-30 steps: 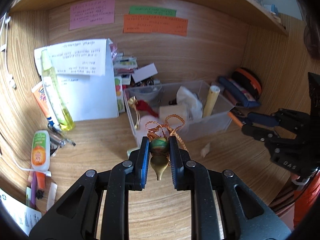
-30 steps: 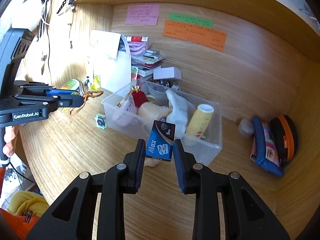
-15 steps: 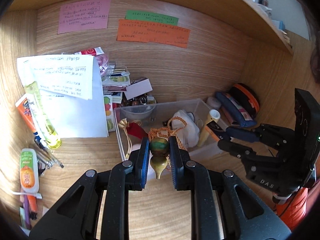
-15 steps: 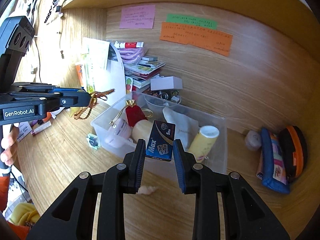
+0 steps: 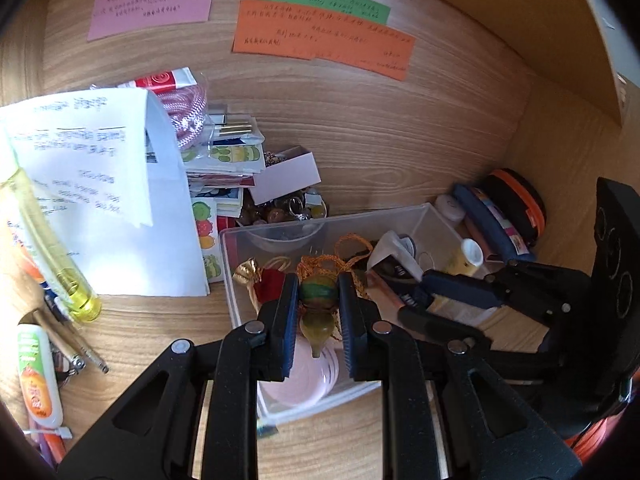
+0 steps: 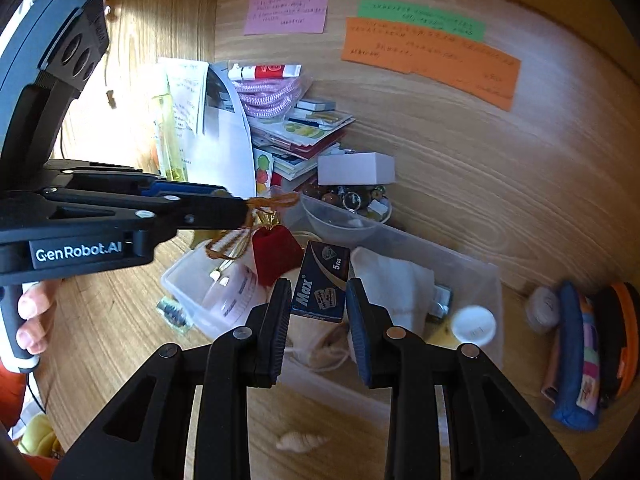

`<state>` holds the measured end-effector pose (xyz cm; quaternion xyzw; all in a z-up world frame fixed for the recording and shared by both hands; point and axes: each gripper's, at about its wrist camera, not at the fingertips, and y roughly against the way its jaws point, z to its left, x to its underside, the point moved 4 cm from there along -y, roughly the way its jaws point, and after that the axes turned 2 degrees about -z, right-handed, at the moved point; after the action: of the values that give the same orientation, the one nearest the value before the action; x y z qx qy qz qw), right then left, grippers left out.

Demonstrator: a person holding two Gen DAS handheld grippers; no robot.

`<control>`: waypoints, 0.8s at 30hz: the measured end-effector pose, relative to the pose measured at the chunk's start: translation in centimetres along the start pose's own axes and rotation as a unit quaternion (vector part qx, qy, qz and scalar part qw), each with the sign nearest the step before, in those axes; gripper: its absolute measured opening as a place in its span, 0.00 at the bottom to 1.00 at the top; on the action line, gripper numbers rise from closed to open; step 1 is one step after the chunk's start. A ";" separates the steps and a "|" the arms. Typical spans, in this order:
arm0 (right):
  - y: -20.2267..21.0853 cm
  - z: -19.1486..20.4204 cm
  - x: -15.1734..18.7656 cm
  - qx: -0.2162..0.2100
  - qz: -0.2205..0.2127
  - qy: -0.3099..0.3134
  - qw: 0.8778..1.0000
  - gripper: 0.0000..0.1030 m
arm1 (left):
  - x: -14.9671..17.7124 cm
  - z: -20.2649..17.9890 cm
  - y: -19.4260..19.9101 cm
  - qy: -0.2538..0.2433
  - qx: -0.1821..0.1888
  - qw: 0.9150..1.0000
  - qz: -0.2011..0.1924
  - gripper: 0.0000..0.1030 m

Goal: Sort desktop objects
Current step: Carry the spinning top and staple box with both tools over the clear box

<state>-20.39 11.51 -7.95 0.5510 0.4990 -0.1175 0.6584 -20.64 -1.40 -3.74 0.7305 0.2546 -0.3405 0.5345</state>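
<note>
1. Wood-grain worktop (image 5: 140, 340), cluttered; coloured notes (image 6: 428, 56) on the back panel.
2. Left gripper (image 5: 318, 300) clamps a gourd charm (image 5: 318, 312) over the clear bin (image 5: 280, 232).
3. Right gripper (image 6: 320, 304) grips a blade box (image 6: 320, 284) above it.

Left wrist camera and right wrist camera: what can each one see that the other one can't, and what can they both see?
Only the left wrist view shows the green-and-brown gourd charm clamped in the left gripper, and the white squeeze bottle with an orange label lying on the desk. Only the right wrist view shows the small pale seashell on the wood and a person's hand on the left gripper's handle. Both show the clear plastic bin, the orange paper note on the back wall, and the dark blue razor blade box in the right gripper.
</note>
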 end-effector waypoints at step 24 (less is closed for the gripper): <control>-6.4 0.1 -1.1 0.035 0.038 0.030 0.998 0.25 | 0.2 3.1 -5.8 0.020 -0.011 0.998 0.055 0.18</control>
<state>-25.40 8.66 -10.95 0.5953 0.4926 -0.0934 0.6278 -25.50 -2.57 -8.04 0.7442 0.2283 -0.2932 0.5551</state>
